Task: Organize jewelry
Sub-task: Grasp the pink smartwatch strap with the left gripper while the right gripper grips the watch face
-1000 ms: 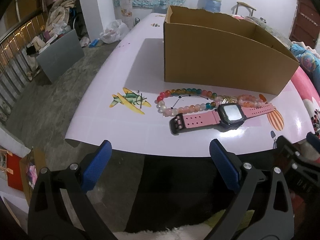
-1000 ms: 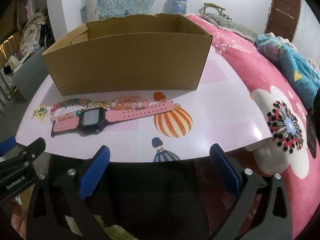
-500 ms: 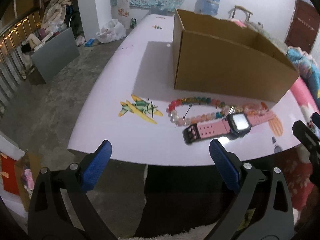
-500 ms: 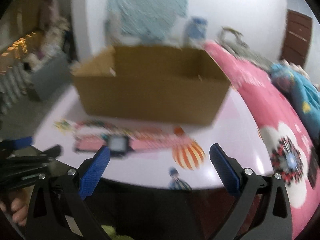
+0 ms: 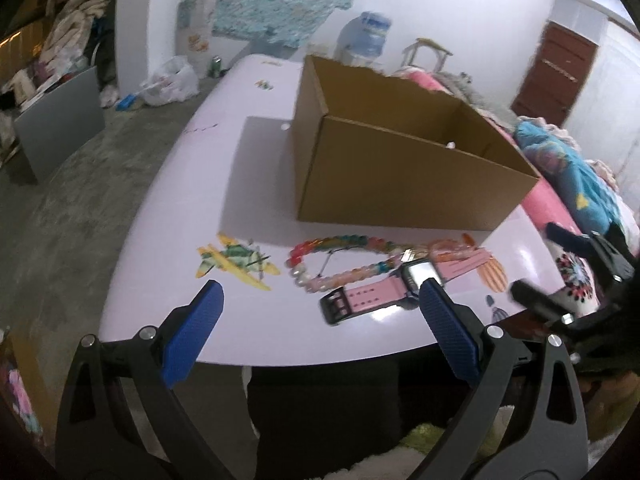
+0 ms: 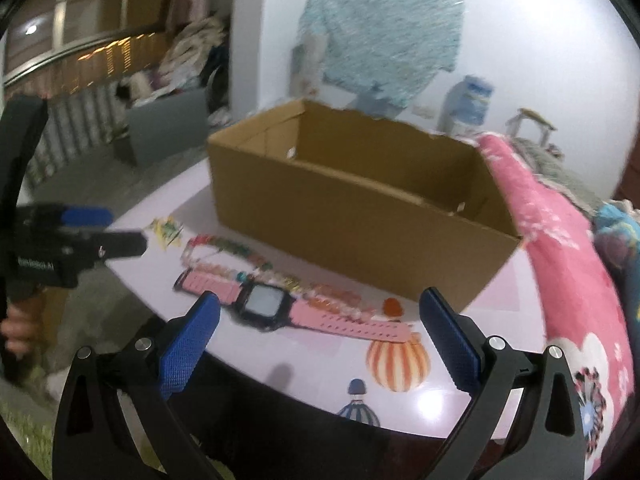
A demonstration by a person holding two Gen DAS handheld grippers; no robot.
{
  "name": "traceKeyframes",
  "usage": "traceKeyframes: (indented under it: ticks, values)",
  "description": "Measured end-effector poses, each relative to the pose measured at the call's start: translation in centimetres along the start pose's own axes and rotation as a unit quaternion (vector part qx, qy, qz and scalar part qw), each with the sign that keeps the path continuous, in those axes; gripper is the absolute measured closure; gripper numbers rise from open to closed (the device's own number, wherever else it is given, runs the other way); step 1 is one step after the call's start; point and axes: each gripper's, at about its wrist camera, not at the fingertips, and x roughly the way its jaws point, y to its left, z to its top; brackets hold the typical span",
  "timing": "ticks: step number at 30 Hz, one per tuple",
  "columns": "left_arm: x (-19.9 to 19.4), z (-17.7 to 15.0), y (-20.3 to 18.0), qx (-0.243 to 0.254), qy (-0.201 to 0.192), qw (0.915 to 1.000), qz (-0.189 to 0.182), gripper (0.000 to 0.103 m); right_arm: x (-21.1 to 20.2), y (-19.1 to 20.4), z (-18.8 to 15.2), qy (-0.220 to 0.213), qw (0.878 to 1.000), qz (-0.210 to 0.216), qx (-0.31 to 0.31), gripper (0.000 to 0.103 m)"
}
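A pink-strapped watch (image 5: 380, 290) (image 6: 280, 308) with a black square face lies on the pale table (image 5: 192, 208) (image 6: 304, 364) in front of an open brown cardboard box (image 5: 400, 176) (image 6: 352, 208). Behind the watch rests a multicoloured bead bracelet (image 5: 340, 256) (image 6: 216, 252), and a peach bead bracelet (image 5: 452, 250) (image 6: 336, 298) lies to its right. My left gripper (image 5: 318, 336) hangs open near the table's front edge, nothing between its blue pads. My right gripper (image 6: 318, 340) is open too, just short of the watch.
Airplane (image 5: 236, 266) and balloon (image 6: 396, 360) stickers mark the tabletop. A pink flowered blanket (image 6: 560, 248) lies on the right. A grey board (image 5: 60, 120) and clutter stand on the concrete floor at left. A water jug (image 5: 370, 36) sits by the far wall.
Both grippers have risen and tilted up, so the box interior and far wall now show. The right view has swung left toward the watch. Jewelry has not moved.
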Motion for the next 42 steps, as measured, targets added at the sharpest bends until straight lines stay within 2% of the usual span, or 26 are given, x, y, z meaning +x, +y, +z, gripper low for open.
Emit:
traceKeyframes:
  ticks: [2,4,9,12,13,15,20,23,27,32,39,42]
  values:
    - [0.1,0.0,-0.5,0.013,-0.009,0.9999,-0.002,0.008,0.8,-0.1,0.0,0.014,0.999,0.029,-0.009,0.006]
    - [0.3,-0.1,-0.8,0.025,-0.01,0.9996,-0.001,0.008,1.5,0.1,0.1,0.022,0.998,0.05,-0.023,0.011]
    - [1.0,-0.5,-1.4,0.061,-0.006,0.9979,0.02,0.008,3.9,0.8,0.5,0.056,0.992,0.093,-0.071,0.034]
    - [1.2,-1.0,-2.0,0.093,-0.009,0.995,0.036,0.009,5.4,1.1,0.5,0.078,0.986,0.111,-0.101,0.043]
    - [1.1,-1.2,-2.1,0.098,-0.009,0.9945,0.037,0.011,5.7,1.2,0.5,0.081,0.984,0.114,-0.107,0.043]
    - [1.2,-1.4,-2.3,0.108,-0.007,0.9934,0.038,0.026,6.4,1.4,0.6,0.091,0.981,0.124,-0.122,0.044]
    - [1.7,-1.8,-2.8,0.131,0.007,0.9907,0.035,0.043,8.0,2.3,0.7,0.109,0.972,0.13,-0.163,0.044]
    - [1.7,-2.0,-3.4,0.159,0.005,0.9866,0.036,0.052,8.9,2.3,0.6,0.13,0.968,0.136,-0.166,0.053]
    - [1.9,-2.3,-4.7,0.202,-0.001,0.9786,0.036,0.054,8.9,2.6,0.5,0.132,0.964,0.137,-0.185,0.055]
    - [2.3,-2.8,-6.5,0.24,0.0,0.9701,0.034,0.054,8.9,1.3,1.1,0.156,0.957,0.18,-0.166,0.055]
    - [3.5,-3.9,-8.2,0.296,0.01,0.9528,0.066,0.054,9.6,-0.6,1.9,0.199,0.939,0.257,-0.113,0.055]
    - [4.2,-4.3,-8.8,0.318,0.01,0.9439,0.086,0.054,9.7,-0.9,1.8,0.207,0.934,0.274,-0.098,0.055]
